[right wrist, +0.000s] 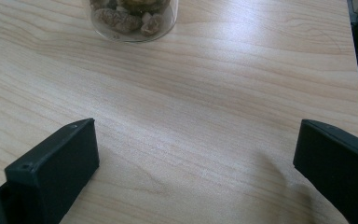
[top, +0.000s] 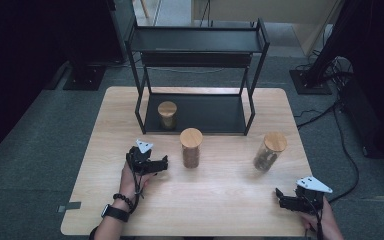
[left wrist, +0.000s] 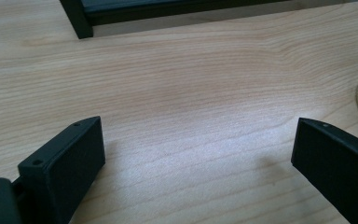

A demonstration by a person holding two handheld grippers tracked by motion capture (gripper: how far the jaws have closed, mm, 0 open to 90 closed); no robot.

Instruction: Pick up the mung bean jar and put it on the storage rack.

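Jar (top: 191, 147) in mid-table, upright, wooden lid on, with the left gripper (top: 163, 164) just beside it, jaws spread wide over bare wood and nothing between them. Behind stands the rack (top: 197, 45), a second jar (top: 167, 115) on its bottom shelf. Third jar (top: 269, 151) sits toward the right edge. Right gripper (top: 281, 198) hangs at the near right corner, jaws apart and empty, open table (top: 220, 200) ahead.

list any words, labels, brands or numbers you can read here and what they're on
None: no readable text in any view.
The three jars with wooden lids carry no label.
The black shelf rack, the wooden table and both tongs, left and right, show no lettering or brand mark.
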